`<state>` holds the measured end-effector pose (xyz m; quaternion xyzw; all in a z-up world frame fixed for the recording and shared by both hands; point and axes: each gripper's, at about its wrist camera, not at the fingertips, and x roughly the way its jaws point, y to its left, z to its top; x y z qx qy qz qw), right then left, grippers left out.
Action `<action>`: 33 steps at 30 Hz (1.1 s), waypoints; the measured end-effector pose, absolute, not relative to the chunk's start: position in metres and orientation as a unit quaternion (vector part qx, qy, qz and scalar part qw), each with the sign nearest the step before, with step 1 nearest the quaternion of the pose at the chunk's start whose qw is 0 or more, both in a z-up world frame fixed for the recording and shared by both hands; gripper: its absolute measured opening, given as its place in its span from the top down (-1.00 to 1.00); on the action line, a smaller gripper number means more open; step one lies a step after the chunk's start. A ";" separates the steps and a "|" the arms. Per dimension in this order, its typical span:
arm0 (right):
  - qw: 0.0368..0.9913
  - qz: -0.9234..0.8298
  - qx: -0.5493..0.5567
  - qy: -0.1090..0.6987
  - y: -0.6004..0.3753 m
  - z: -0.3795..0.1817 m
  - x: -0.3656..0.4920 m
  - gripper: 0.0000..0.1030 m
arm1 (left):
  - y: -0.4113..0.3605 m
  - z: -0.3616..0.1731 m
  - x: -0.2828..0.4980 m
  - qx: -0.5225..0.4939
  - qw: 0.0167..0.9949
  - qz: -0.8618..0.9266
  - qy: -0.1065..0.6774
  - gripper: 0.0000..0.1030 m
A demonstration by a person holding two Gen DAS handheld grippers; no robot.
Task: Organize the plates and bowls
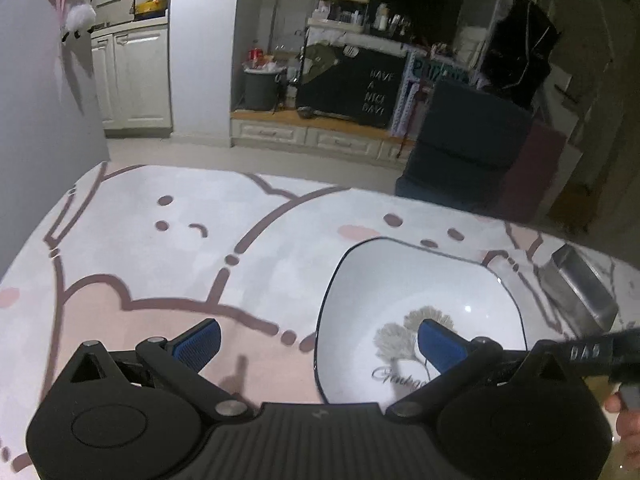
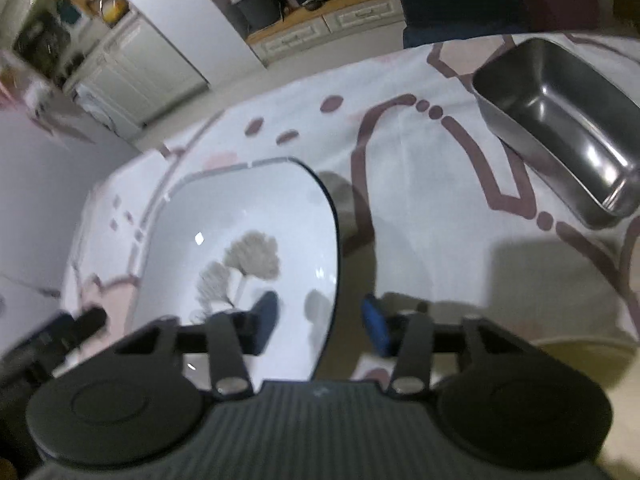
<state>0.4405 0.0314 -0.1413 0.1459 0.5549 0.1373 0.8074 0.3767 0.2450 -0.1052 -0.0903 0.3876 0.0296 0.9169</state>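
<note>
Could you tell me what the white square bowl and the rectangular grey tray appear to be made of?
The white square bowl looks like glazed ceramic: glossy white surface, small bright highlights, dark painted rim and printed tree motif. The rectangular grey tray looks like metal, probably stainless steel: dull silver walls with streaky reflections.

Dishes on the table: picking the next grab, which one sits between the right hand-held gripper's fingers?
The white square bowl with the tree print; the steel tray sits apart.
</note>
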 end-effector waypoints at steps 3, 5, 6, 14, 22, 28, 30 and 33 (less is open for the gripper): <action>0.806 0.143 0.128 0.560 0.040 -0.145 0.439 0.57 | 0.245 -0.111 0.379 -0.093 0.922 0.030 0.375 -1.00; 0.813 0.127 0.106 0.558 0.046 -0.147 0.443 0.72 | 0.242 -0.115 0.381 -0.083 0.924 0.026 0.371 -1.00; 0.815 0.127 0.112 0.555 0.045 -0.148 0.443 0.74 | 0.241 -0.116 0.383 -0.080 0.924 0.017 0.373 -1.00; 0.835 0.121 0.106 0.526 0.042 -0.146 0.472 0.78 | 0.240 -0.124 0.393 -0.140 0.910 -0.025 0.390 -0.62; 0.838 0.153 0.100 0.514 0.040 -0.153 0.496 0.77 | 0.245 -0.140 0.412 -0.177 0.888 -0.010 0.425 0.05; 0.837 0.188 0.101 0.504 0.035 -0.160 0.502 0.76 | 0.246 -0.149 0.418 -0.176 0.881 -0.004 0.439 0.42; 0.835 0.200 0.099 0.503 0.031 -0.160 0.503 0.76 | 0.251 -0.152 0.418 -0.182 0.880 0.006 0.438 0.68; 0.829 0.221 0.099 0.504 0.028 -0.162 0.506 0.76 | 0.259 -0.155 0.418 -0.198 0.879 0.003 0.434 0.81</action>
